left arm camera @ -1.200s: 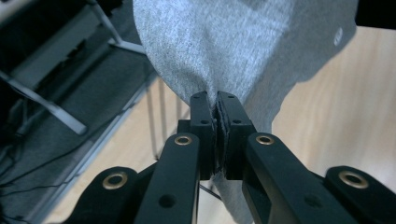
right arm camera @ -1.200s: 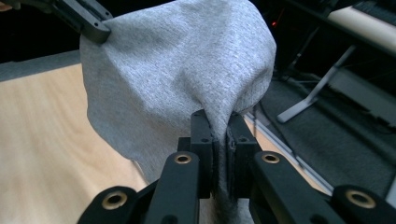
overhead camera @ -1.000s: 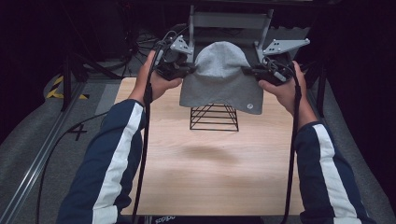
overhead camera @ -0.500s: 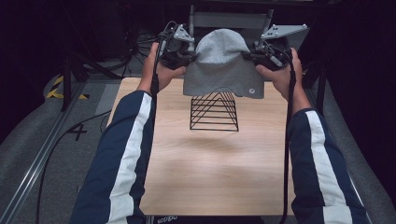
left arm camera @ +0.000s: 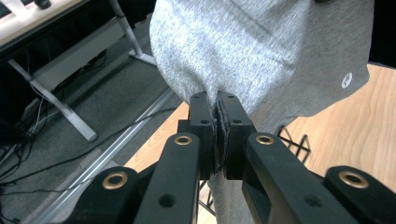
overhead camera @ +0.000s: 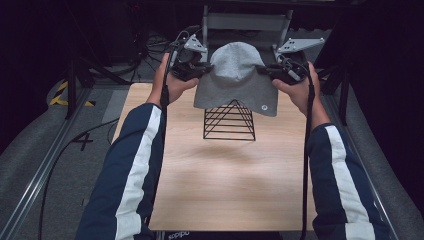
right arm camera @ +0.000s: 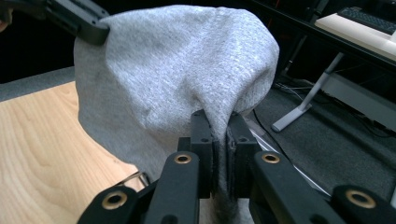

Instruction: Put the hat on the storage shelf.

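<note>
- A grey knit hat [overhead camera: 235,80] hangs in the air over the far part of the wooden counter [overhead camera: 230,170], stretched between two hand-held tools.
- The left tongs [overhead camera: 202,66] are pressed together on the hat's left edge; in the left gripper view the two black jaws meet with a fold of grey cloth [left arm camera: 217,100] pinched between them.
- The right tongs [overhead camera: 270,70] are likewise pinching the hat's right edge; in the right gripper view the cloth [right arm camera: 219,119] runs down into the narrow slot between the closed jaws.
- The person's left hand [overhead camera: 175,85] and right hand [overhead camera: 300,90] hold the tools at about the same height, one on each side of the hat.
- The hat's crown bulges upward and far, while its lower hem droops toward the near side, with a small round white logo [overhead camera: 263,107] near the right lower corner.
- A black wire pyramid stand [overhead camera: 229,120] sits on the counter directly below the hat; its tip is just under the hem, and whether they touch I cannot tell.
- Both sleeves [overhead camera: 135,165] are dark blue with a white stripe, reaching in from the near edge.
- A cable [overhead camera: 306,150] trails from the right tool toward the near side.
</note>
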Demonstrator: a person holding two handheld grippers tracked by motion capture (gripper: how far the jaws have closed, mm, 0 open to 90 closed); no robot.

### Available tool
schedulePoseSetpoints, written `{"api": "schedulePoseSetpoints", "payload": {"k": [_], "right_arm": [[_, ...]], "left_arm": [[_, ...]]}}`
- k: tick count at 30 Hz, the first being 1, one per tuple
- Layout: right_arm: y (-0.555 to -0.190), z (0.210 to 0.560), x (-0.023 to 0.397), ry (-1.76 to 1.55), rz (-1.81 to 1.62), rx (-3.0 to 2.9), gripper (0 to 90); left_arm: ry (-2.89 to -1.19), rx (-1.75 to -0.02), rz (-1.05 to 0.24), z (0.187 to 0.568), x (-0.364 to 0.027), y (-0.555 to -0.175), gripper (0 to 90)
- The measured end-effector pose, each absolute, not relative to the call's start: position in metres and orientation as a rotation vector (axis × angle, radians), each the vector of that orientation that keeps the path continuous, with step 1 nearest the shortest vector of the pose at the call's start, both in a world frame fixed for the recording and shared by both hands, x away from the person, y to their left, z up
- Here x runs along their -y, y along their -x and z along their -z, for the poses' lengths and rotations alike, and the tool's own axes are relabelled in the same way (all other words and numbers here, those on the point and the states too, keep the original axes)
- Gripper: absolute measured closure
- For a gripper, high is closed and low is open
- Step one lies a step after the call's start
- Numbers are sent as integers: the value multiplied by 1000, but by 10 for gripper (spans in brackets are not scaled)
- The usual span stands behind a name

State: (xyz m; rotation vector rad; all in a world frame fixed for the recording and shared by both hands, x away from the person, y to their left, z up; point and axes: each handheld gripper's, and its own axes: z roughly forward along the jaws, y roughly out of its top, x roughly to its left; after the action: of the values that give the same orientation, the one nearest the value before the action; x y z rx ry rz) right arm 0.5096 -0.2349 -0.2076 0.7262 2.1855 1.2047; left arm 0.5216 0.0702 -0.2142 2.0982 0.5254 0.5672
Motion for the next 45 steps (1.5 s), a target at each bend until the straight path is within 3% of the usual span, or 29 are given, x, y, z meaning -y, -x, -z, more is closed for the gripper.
{"api": "schedulePoseSetpoints", "payload": {"k": [12, 26, 45], "right_arm": [[-490, 203, 243, -697, -1263, -2168, 842], [-482, 220, 237, -677, -1201, -2212, 841], [-492, 318, 235, -745, -1100, -2368, 840]], "left_arm": [[-2067, -464, -550, 206, -76, -498, 860], [-2113, -473, -528, 238, -77, -497, 858], [-2219, -530, -459, 328, -60, -507, 858]]}}
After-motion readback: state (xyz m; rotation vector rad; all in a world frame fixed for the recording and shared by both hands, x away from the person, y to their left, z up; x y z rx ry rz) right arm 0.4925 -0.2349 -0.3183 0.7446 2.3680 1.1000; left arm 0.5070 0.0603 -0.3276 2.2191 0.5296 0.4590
